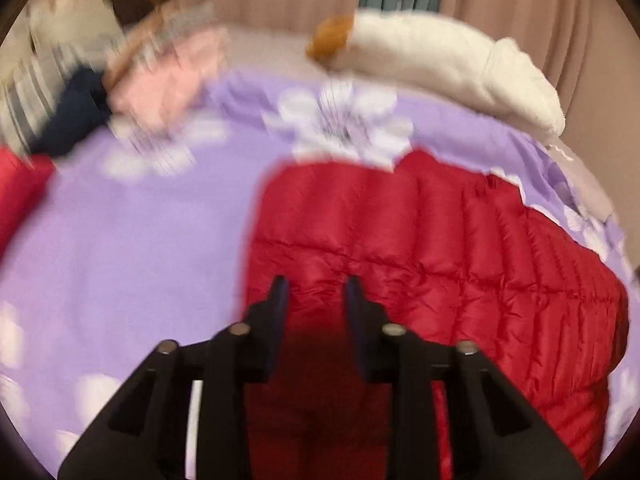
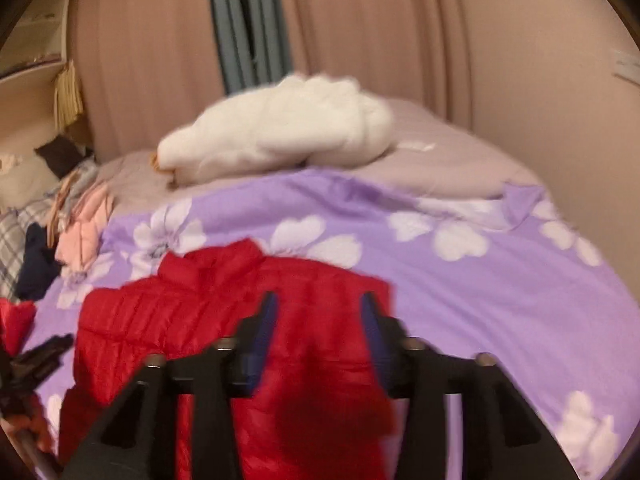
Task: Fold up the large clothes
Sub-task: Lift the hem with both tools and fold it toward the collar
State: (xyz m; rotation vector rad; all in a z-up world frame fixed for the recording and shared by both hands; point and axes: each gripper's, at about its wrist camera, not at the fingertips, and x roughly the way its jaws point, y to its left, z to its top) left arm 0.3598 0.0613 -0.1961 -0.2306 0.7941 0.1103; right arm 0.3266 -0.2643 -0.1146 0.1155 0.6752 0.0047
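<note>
Both views are smeared by motion blur, so stitching and edges are hard to make out. The lower part of the red quilted jacket (image 1: 420,248) is hidden behind the black fingers of the left gripper (image 1: 316,292), and in the right wrist view behind those of the right gripper (image 2: 318,308). Each pair of jaws is seen standing a little apart with dark red fabric bunched between them; whether the pads actually pinch it cannot be told.

The jacket is puffy, glossy and ribbed with narrow stitched channels. It is laid flat on a lilac bedspread (image 2: 460,288) printed with white flowers. Its stand-up collar (image 2: 236,256) points away from the cameras, towards a fluffy white bundle (image 2: 280,136), so the long axis is seen running from the grippers to the far end of the bed. A heap of pink, striped and navy clothes (image 1: 120,80) is cut off at the left edge.
</note>
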